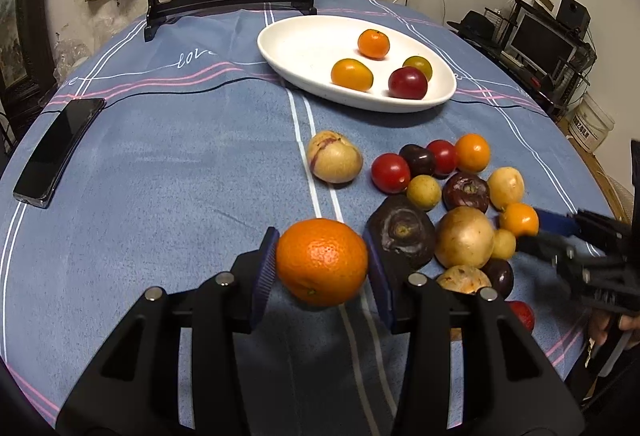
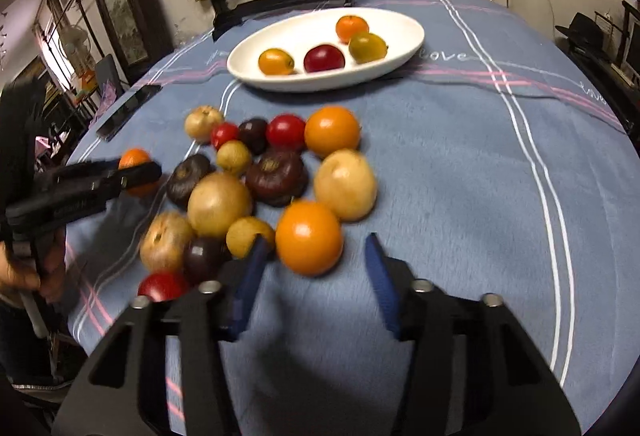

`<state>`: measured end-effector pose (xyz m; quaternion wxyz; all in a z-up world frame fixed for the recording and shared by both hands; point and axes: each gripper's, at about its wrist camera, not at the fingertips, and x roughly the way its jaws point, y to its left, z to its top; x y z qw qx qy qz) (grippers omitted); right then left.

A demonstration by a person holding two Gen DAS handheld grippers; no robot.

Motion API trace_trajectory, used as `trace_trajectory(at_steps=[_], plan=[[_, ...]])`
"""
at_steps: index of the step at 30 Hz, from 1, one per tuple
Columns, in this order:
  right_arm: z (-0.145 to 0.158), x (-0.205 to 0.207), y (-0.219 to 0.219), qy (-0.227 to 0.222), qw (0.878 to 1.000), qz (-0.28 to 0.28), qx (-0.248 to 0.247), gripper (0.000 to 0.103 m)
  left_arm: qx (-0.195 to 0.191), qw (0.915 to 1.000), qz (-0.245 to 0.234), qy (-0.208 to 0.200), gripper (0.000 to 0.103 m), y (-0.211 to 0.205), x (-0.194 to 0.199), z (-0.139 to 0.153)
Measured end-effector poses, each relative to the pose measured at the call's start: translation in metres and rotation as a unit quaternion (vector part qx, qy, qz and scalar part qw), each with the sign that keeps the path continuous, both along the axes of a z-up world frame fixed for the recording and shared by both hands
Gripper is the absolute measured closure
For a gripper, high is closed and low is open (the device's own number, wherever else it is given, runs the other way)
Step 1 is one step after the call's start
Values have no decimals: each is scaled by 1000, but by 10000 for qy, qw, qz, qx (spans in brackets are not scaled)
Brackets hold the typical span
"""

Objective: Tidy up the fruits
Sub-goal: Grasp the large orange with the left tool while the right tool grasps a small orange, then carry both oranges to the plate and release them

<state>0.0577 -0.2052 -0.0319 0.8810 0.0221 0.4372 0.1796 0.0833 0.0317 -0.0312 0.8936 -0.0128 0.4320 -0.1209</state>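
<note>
The left gripper (image 1: 322,268) pinches a large orange (image 1: 322,262) between its blue pads, just short of the fruit pile. The right gripper (image 2: 312,276) points steeply down, jaws apart, a small orange fruit (image 2: 309,238) just ahead, touching only the left pad. It should centre that fruit before squeezing, nudging no neighbours. The white oval dish (image 1: 304,36) beyond, holding four fruits, looks like the destination.
</note>
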Motion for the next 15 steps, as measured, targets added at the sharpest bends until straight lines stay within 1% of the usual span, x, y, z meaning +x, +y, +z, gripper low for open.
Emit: trace_trajectory(at_steps=[1, 4, 8, 15], plan=[[0, 2, 1, 19, 10000, 44, 41, 66, -3, 10000, 2, 22, 59, 0, 0, -1], [2, 5, 6, 10, 10000, 79, -29, 66, -6, 10000, 7, 48, 59, 0, 0, -1], [3, 0, -1, 50, 9997, 62, 215, 68, -9, 10000, -16, 24, 59, -2, -3, 1], [23, -21, -15, -326, 9989, 56, 334, 68, 3, 9999, -7, -155, 59, -3, -12, 17]])
